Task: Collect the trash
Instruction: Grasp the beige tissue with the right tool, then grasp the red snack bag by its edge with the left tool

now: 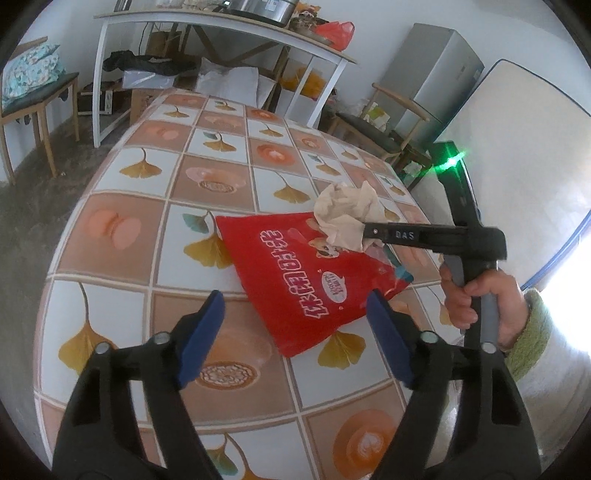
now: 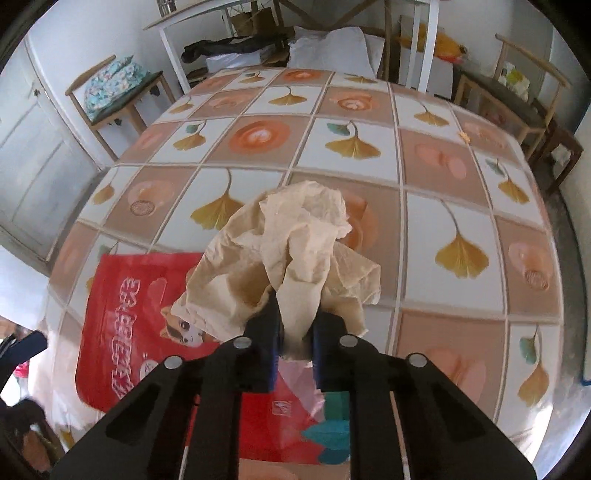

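Observation:
A flat red snack bag [image 1: 295, 273] lies on the patterned tablecloth [image 1: 155, 229]; it also shows in the right wrist view [image 2: 125, 317]. My right gripper [image 2: 295, 332] is shut on a crumpled beige tissue [image 2: 291, 251] and holds it above the bag's far corner. In the left wrist view the tissue [image 1: 347, 214] hangs from the right gripper [image 1: 369, 236]. My left gripper [image 1: 295, 325] is open and empty, its blue pads on either side of the bag's near end, just above the table.
A white side table [image 1: 221, 33] with a pot and a red plastic bag [image 1: 336, 31] stands behind. Wooden chairs [image 1: 33, 99] stand left and right. A grey fridge [image 1: 432, 77] and a mattress [image 1: 517, 147] are at the right.

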The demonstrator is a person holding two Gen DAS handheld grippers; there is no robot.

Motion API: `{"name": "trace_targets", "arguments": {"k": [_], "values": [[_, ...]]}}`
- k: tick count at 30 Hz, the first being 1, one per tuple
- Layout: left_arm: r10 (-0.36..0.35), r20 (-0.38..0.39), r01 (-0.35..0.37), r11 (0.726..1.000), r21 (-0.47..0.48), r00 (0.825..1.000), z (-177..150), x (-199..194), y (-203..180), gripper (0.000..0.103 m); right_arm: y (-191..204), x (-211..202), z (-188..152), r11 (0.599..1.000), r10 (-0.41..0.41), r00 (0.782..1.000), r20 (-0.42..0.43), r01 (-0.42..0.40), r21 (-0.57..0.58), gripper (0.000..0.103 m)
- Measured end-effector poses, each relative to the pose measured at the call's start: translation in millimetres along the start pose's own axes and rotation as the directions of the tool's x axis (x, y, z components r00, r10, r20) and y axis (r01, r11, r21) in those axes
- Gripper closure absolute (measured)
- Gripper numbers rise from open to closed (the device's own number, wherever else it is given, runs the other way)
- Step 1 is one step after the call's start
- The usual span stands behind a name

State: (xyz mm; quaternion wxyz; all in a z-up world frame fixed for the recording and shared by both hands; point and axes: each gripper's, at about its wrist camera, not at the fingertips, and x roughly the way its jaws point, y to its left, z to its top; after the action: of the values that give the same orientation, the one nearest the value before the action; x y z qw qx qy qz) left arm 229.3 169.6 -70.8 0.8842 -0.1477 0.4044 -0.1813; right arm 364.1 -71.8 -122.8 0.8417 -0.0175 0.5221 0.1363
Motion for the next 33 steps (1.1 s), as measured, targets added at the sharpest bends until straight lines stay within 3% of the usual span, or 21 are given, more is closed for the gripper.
{"name": "trace_targets", "arguments": {"k": [8, 15, 19, 23, 25, 27, 30, 33], "values": [[0.008, -0.081, -0.011, 0.999, -0.045, 0.997, -15.7, 1.6, 7.8, 0.048, -3.5, -26.6, -50.4, 0.999, 0.030, 1.000, -0.004, -0.030, 0.042, 0.090], [-0.107, -0.183, 0.077, 0.983, -0.165, 0.977, -35.8, 15.8, 10.5, 0.063, -10.0, -40.6, -77.8, 0.995, 0.045, 0.999, 0.018, -0.046, 0.091, 0.090], [-0.154, -0.199, 0.106, 0.967, -0.230, 0.968, -36.8, 24.9, 10.8, 0.065, -10.1, -42.3, -81.1, 0.994, 0.044, 0.999, 0.025, -0.046, 0.099, 0.090], [-0.209, -0.192, 0.143, 0.940, -0.311, 0.959, -37.2, 29.4, 16.2, 0.065, -12.2, -42.5, -82.1, 0.993, 0.050, 0.998, 0.030, -0.053, 0.103, 0.090], [-0.288, -0.160, 0.214, 0.905, -0.368, 0.944, -37.6, 28.9, 19.1, 0.065, -12.7, -42.5, -82.8, 0.993, 0.051, 0.998, 0.032, -0.054, 0.103, 0.090], [-0.331, -0.134, 0.260, 0.887, -0.381, 0.934, -36.1, 26.7, 17.9, 0.065, -13.2, -42.6, -83.1, 0.993, 0.053, 0.998, 0.033, -0.056, 0.105, 0.090], [-0.324, -0.133, 0.262, 0.900, -0.348, 0.937, -32.7, 26.4, 9.3, 0.071, -14.4, -42.8, -84.1, 0.992, 0.058, 0.998, 0.036, -0.062, 0.111, 0.090], [-0.215, -0.197, 0.156, 0.947, -0.280, 0.956, -31.3, 35.4, -3.7, 0.081, -14.6, -42.8, -84.2, 0.992, 0.058, 0.998, 0.038, -0.062, 0.113, 0.090]]}}
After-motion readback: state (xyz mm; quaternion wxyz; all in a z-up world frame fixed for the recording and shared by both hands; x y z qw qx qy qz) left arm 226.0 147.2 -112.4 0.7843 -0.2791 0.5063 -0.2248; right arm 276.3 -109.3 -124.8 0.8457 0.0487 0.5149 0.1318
